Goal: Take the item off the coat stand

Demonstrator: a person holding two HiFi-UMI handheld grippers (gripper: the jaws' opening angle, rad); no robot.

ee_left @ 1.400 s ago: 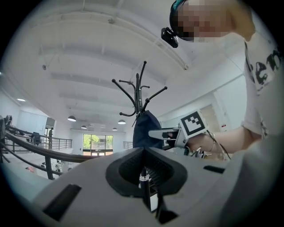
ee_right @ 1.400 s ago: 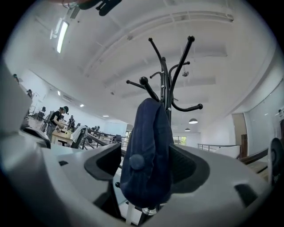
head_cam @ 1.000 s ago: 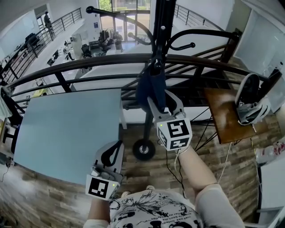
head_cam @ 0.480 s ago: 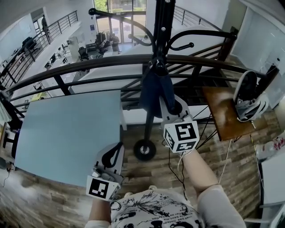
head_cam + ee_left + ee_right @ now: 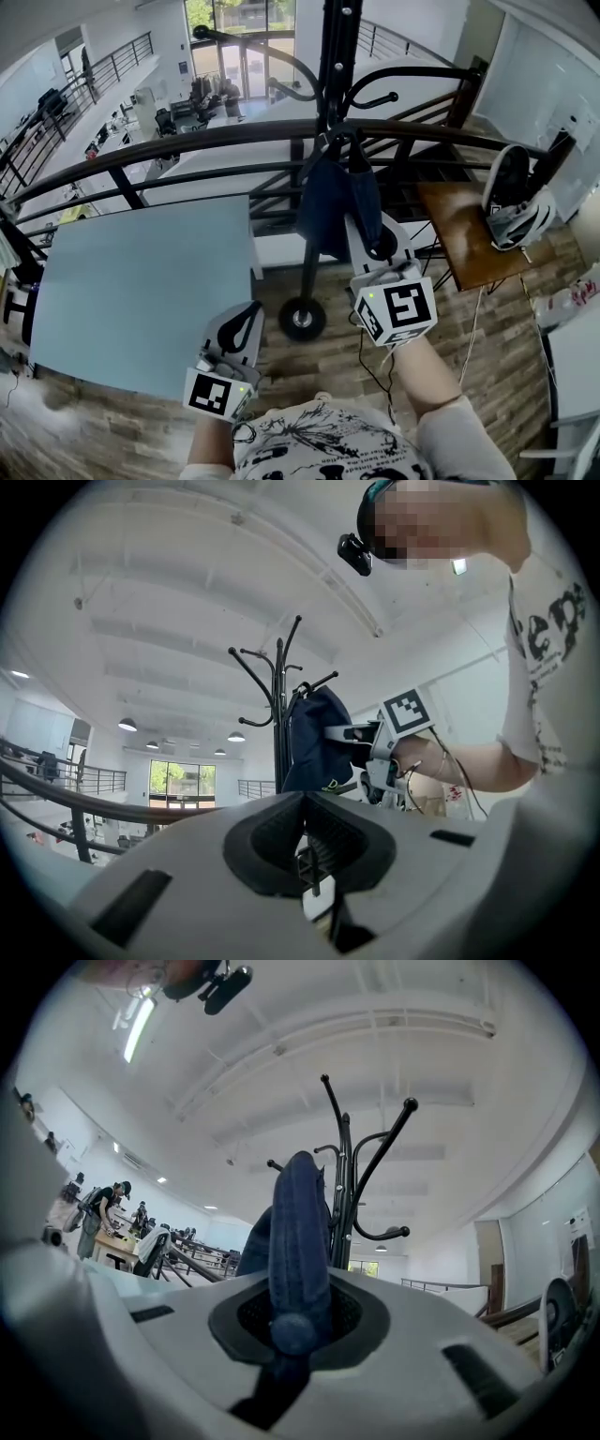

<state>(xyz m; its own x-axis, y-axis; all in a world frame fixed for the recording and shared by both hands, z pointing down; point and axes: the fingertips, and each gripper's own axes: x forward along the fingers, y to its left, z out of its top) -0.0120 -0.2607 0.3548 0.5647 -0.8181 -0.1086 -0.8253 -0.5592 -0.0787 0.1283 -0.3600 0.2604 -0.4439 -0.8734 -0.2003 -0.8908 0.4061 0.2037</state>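
A black coat stand (image 5: 336, 56) rises behind the railing. A dark blue fabric item (image 5: 328, 202) hangs from one of its hooks. My right gripper (image 5: 372, 232) is at the item's lower right side and is shut on a fold of it. In the right gripper view the blue fabric (image 5: 298, 1232) runs up from between the jaws toward the coat stand (image 5: 342, 1194). My left gripper (image 5: 240, 328) sits low at the left, shut and empty. In the left gripper view the blue item (image 5: 314, 742) hangs on the stand (image 5: 278, 696).
A pale blue table (image 5: 141, 281) lies to the left. A dark curved railing (image 5: 187, 136) runs behind the stand. The stand's round base (image 5: 302, 319) is on the wooden floor. At the right, a white helmet (image 5: 516, 202) rests on a brown side table (image 5: 464, 230).
My right gripper has shifted a little right and toward me, and the blue item's lower part has swung out with it. The left gripper has stayed put.
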